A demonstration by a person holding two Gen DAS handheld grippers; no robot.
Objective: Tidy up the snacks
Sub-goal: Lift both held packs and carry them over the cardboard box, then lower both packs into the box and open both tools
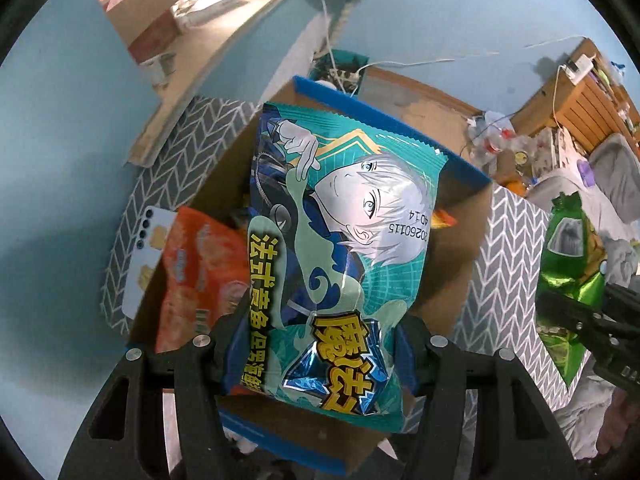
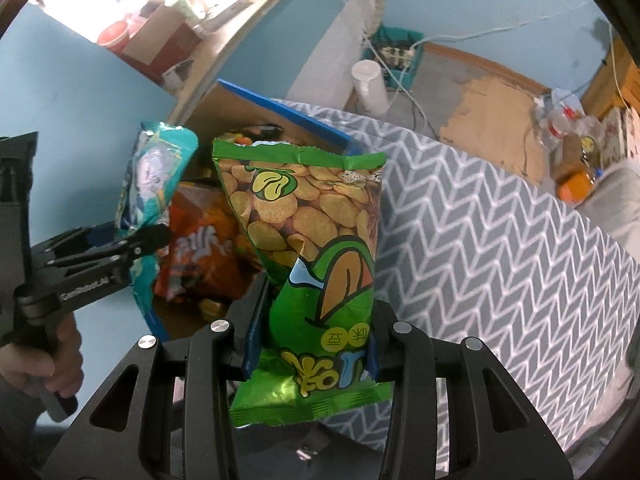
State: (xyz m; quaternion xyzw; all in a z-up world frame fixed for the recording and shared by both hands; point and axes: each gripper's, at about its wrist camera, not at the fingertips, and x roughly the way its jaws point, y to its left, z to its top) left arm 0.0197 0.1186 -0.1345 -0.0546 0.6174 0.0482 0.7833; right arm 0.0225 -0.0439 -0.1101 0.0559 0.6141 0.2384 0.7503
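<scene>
Beyond my left tongs (image 1: 316, 360), past the fingertips, sits the cardboard box (image 1: 452, 248) with blue-edged flaps, open at the top, resting on a grey chevron cloth (image 1: 508, 264). To the left of those tongs, inside the box, an orange snack bag (image 1: 200, 276) leans against the wall; a white card-like item (image 1: 146, 256) lies just outside that wall, and I cannot tell what it is.

Left tongs: clamped on the lower part of a teal anime-print snack bag (image 1: 344, 240), one finger on each side. I judge the low grip is chosen so the bag's body hangs ahead of the fingers, over the box opening, ready to go in.

Right of the left tongs, the other tool shows at the frame edge with a green snack bag (image 1: 568, 280).

Right tongs (image 2: 312, 344): closed on that green snack bag (image 2: 316, 248), again near its bottom seam, with the bag standing upright ahead of the fingers. Its top edge looks torn or crumpled. It hangs beside the box's right wall, over the cloth rather than over the opening, as far as I can judge. The teal bag appears to the left of these tongs, with my left hand (image 2: 44, 364) on its handle.

Finding: both bags are held, neither is yet in the box. One risk is that the foil slips under a narrow pinch.
</scene>
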